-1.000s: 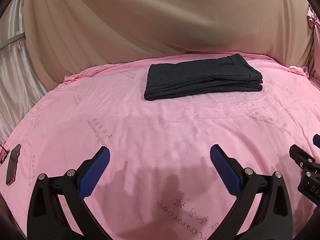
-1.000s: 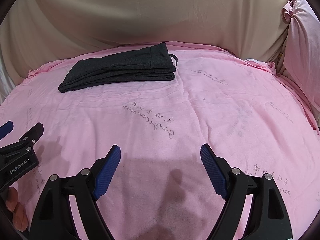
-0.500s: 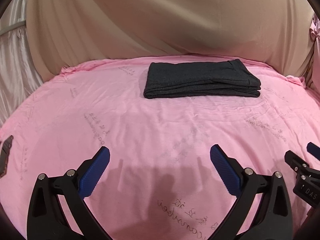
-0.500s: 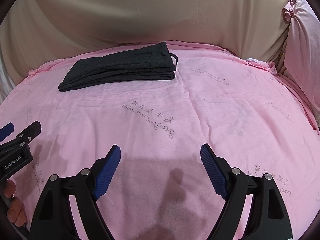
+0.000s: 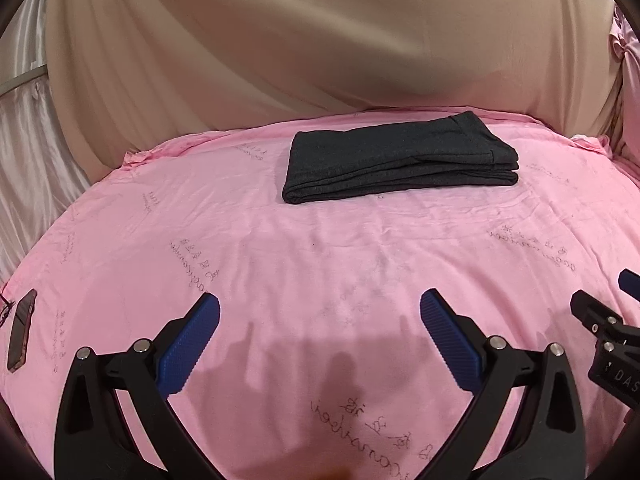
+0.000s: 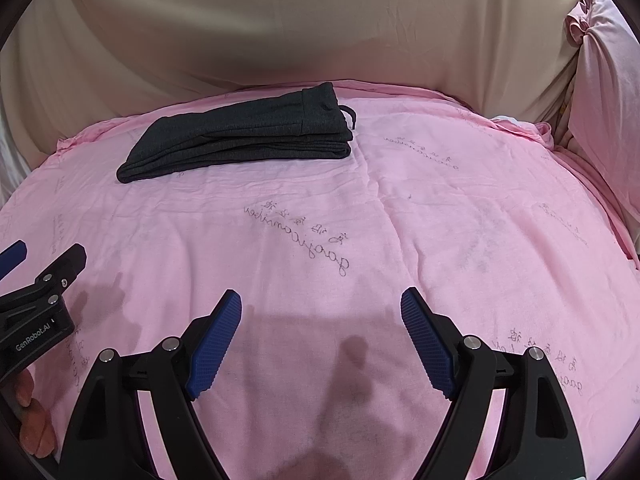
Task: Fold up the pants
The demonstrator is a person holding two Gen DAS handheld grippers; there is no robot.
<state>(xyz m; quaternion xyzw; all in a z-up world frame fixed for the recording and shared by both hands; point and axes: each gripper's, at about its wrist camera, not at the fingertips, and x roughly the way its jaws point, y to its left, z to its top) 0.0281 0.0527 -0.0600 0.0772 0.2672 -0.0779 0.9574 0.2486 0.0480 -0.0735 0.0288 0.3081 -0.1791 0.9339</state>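
Dark grey pants (image 5: 400,160) lie folded into a flat stack near the far edge of the pink sheet (image 5: 320,248), and show left of centre in the right wrist view (image 6: 240,140) with a drawstring loop at the waistband end. My left gripper (image 5: 320,308) hovers open over bare sheet, well short of the pants, nothing between its blue pads. My right gripper (image 6: 320,300) is likewise open and empty over the sheet. Each gripper shows at the other view's edge: the right one (image 5: 608,312), the left one (image 6: 44,264).
A beige draped cloth (image 5: 320,48) rises behind the bed. A phone (image 5: 22,330) lies on the sheet at the far left. A bunched pink pillow (image 6: 600,72) stands at the right. Fingers of a hand (image 6: 34,420) show at the lower left.
The left wrist view dipped and swung back, so the pants sit about where they were a second ago. The right gripper and the pants have not moved.
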